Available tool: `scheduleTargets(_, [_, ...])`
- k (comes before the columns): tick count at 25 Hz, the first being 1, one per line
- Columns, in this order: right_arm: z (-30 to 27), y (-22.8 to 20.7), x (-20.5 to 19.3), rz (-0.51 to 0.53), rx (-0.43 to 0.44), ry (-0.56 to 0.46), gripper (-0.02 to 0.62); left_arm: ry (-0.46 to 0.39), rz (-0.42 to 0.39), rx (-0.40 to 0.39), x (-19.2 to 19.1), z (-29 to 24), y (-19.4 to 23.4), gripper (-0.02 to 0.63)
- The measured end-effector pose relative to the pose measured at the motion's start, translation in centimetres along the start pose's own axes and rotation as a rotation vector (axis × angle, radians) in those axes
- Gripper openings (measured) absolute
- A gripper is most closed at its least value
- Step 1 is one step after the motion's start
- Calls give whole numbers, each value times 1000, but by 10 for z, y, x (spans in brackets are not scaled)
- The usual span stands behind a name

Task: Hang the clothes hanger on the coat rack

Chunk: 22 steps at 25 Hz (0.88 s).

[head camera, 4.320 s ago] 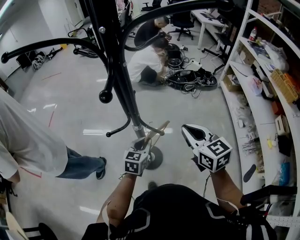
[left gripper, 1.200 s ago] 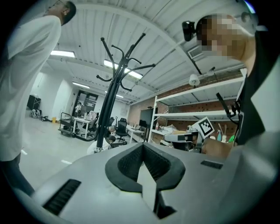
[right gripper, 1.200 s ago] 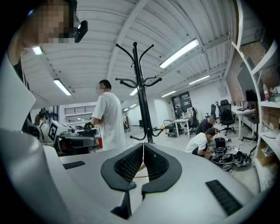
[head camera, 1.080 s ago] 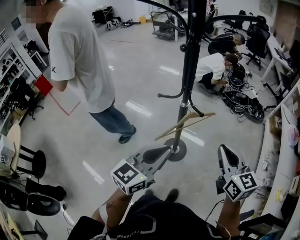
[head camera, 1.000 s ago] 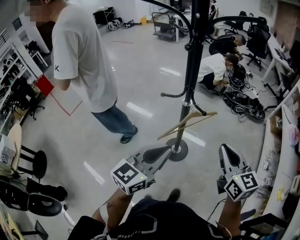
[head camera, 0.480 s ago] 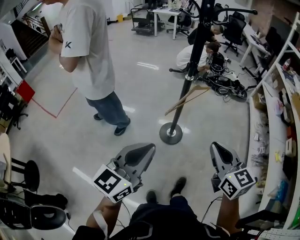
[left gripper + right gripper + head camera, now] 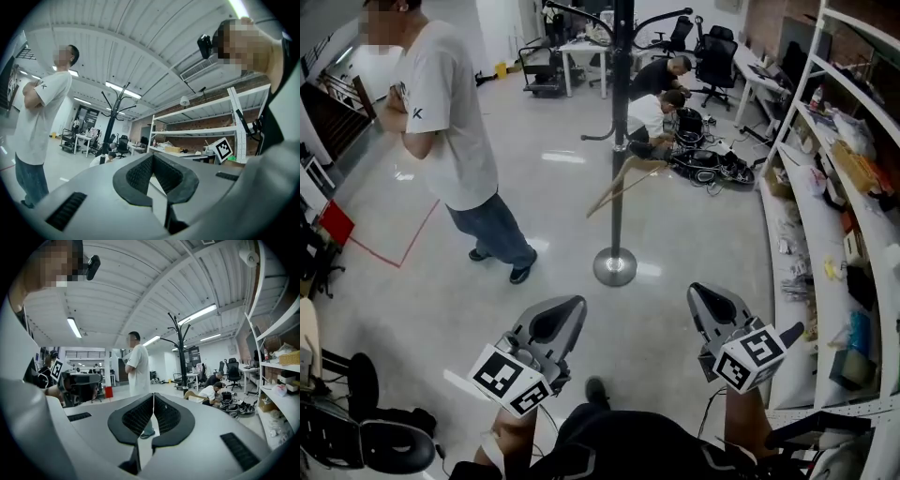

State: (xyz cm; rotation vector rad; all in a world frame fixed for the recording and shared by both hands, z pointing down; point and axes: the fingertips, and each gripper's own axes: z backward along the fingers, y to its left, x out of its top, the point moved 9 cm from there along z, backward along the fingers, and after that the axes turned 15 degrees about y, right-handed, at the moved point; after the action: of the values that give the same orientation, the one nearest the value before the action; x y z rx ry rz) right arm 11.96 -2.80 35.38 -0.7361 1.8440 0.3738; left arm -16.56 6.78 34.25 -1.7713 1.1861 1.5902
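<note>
**Coat rack** [image 7: 621, 141]: black, upright on a round base, set on the grey floor [image 7: 703, 244] at mid-distance, centre of the scene.

**Clothes hanger** [image 7: 623, 184]: wooden, seen aslant against the rack's pole, its left end lower. The hook that carries it cannot be made out.

**Left gripper** [image 7: 555, 319]: held near, low left, well apart from the rack. Its jaws are closed together, with nothing between them.

**Right gripper** [image 7: 712, 309]: held near, low right. Its jaws are likewise pressed together and empty.

**Standing person** [image 7: 450, 122]: white T-shirt and jeans, placed left of the rack.

**Crouching persons** [image 7: 652, 105]: two, far behind the rack, beside tangled cables [image 7: 708, 167].

**Shelving** [image 7: 825, 216]: white, stocked with small goods, ranged along the right.
</note>
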Motion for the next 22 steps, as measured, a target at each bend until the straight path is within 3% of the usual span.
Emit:
scheduleTargets(5, [85, 6, -50, -11, 17, 9, 8, 27, -12, -35, -25, -2, -103, 0])
scheduleTargets(10, [156, 7, -92, -29, 24, 35, 8, 80, 26, -2, -51, 11, -179, 0])
scheduleTargets(15, [183, 28, -97, -17, 61, 8, 8, 93, 6, 39, -54, 43, -220, 0])
scheduleTargets(22, [210, 76, -109, 10, 59, -6, 8, 93, 3, 59, -81, 97, -246, 0])
